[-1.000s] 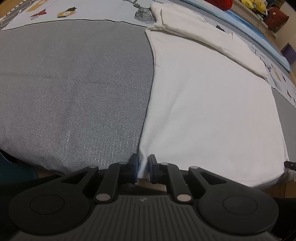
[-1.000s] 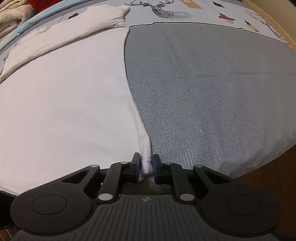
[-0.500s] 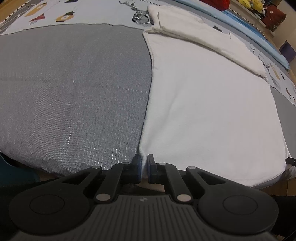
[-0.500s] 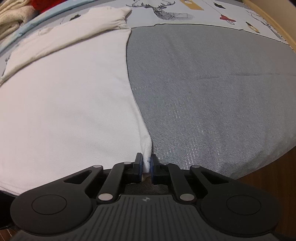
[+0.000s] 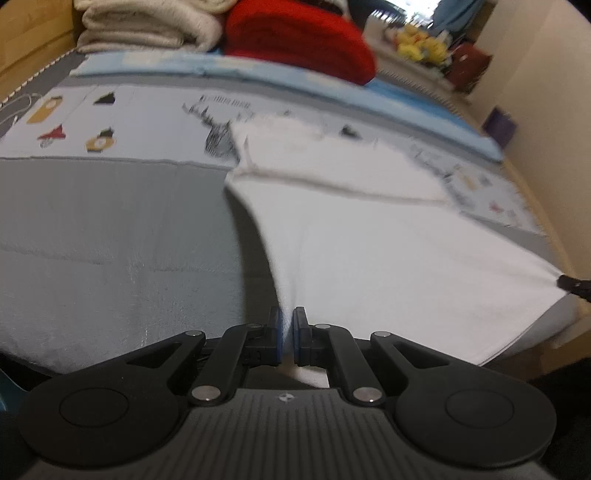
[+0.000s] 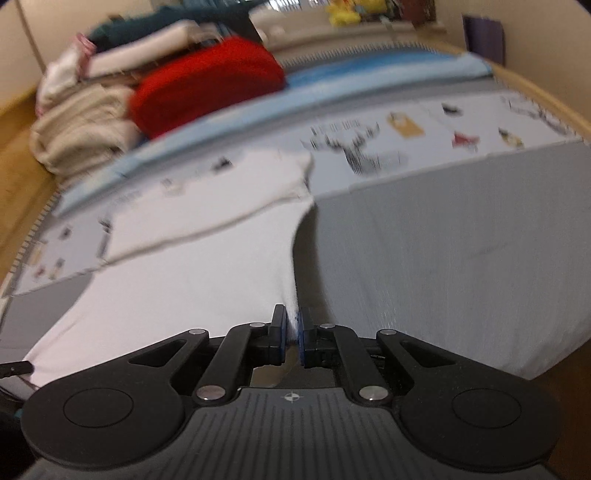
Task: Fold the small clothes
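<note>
A white garment (image 5: 369,258) lies spread on a grey blanket (image 5: 110,229), its far part folded over into a band (image 5: 332,166). My left gripper (image 5: 287,317) is shut on its near left corner, and the cloth rises off the blanket into the pads. In the right wrist view the garment (image 6: 184,288) fills the left half, and my right gripper (image 6: 291,317) is shut on its near right corner, also lifted. Each view catches the tip of the other gripper at the picture's edge: the right gripper (image 5: 572,284) and the left gripper (image 6: 14,369). The near hem hangs stretched between them.
At the far end of the bed sit a red folded item (image 5: 295,48) and a cream knitted pile (image 5: 147,26). A printed sheet (image 5: 129,122) with a deer drawing lies beyond the blanket. Yellow plush toys (image 5: 417,48) stand further back. A wooden bed edge (image 6: 535,96) runs along the right.
Both grippers pinched tighter on the near corners and rose, lifting the hem off the blanket. Both views tilted up, bringing the piles at the far end into sight.
</note>
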Motion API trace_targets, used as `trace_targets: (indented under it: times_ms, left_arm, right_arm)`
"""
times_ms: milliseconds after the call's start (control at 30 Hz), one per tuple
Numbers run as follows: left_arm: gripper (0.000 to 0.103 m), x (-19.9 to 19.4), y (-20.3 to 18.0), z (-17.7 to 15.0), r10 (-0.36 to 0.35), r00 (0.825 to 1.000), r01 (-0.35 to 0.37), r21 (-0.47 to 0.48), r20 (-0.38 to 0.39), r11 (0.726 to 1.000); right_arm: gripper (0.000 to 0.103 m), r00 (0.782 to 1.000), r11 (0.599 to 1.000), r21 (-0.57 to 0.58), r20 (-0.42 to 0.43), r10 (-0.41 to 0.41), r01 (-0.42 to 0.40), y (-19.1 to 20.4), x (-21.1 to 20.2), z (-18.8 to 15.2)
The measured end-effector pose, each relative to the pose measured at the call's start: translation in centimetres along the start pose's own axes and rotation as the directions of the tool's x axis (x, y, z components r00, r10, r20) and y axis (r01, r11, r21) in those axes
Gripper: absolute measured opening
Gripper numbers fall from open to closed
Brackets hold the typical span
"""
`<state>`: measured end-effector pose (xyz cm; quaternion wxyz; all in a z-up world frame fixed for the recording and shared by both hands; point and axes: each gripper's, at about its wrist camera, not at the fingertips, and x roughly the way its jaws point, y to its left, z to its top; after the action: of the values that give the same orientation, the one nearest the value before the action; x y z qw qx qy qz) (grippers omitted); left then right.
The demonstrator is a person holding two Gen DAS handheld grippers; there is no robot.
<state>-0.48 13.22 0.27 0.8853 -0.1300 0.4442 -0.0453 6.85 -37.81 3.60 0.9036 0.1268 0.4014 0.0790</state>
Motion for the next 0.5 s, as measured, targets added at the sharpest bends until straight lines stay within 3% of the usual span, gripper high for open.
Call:
trace_targets:
  times_ms: [167,267,367,500]
  left_arm:
    - [0.005,-6.7,-0.6,-1.0,-0.083,0.991,0.081,0.018,0.103,0.997]
    - [0.005,-6.2,-0.1,-0.2,-0.077,0.989,0.079,-0.015,0.127,0.997]
    - [0.005,-3.3,0.4,1.7,-0.049,0.992,0.056,-0.06,0.117,0.997]
    - [0.005,2.4,1.6,5.5,-0.033,0.997,0.039,-0.091,0.064,0.995]
  right_arm:
    - [0.005,0.987,0.99,0.031,0.08,0.136,-0.139,-1.4,-7.7,0.1]
    - [0.005,0.979,0.983,0.061,0.122,0.164,-0.173,-2.9,-9.5,0.4]
    - [0.005,0.983,0.985,0.094,0.124,0.136,-0.148,-4.3,-7.4,1.5]
    - [0.005,0.994,0.99,0.116,0.091,0.067,-0.078,-5.0,-1.6,3.6]
